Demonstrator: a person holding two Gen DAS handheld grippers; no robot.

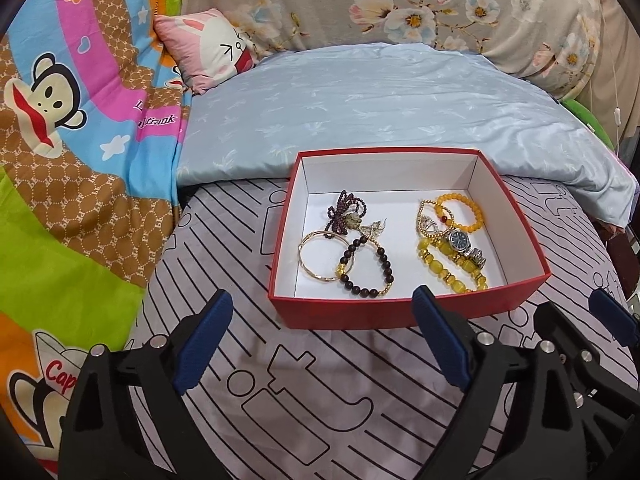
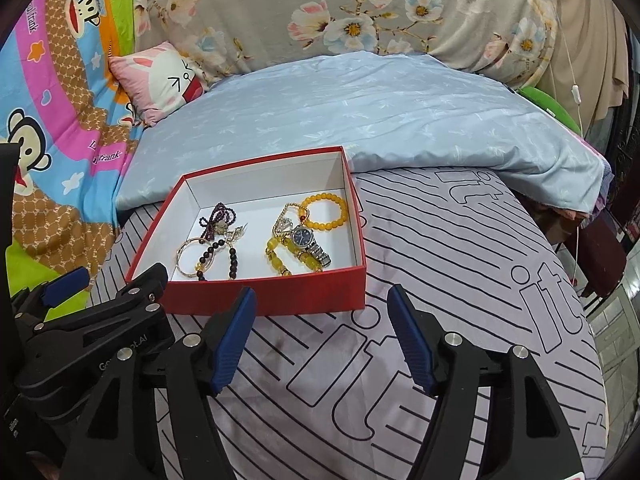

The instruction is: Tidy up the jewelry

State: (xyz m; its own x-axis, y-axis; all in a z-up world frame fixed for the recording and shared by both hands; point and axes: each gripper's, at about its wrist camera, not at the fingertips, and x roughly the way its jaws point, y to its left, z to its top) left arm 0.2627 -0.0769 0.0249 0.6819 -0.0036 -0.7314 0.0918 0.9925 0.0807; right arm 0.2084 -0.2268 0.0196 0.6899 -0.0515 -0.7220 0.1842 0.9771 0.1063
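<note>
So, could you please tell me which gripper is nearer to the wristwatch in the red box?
Right, narrowly. The right gripper hangs open before the red box's near wall, roughly below the wristwatch. The left gripper sits open further left, under the dark beads.

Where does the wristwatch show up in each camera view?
Left wrist view: the wristwatch lies right of centre, in the right half of the red box.
Right wrist view: the wristwatch lies near centre, again in the box's right half.
Shared landmark: the orange bead bracelet just behind it.
</note>
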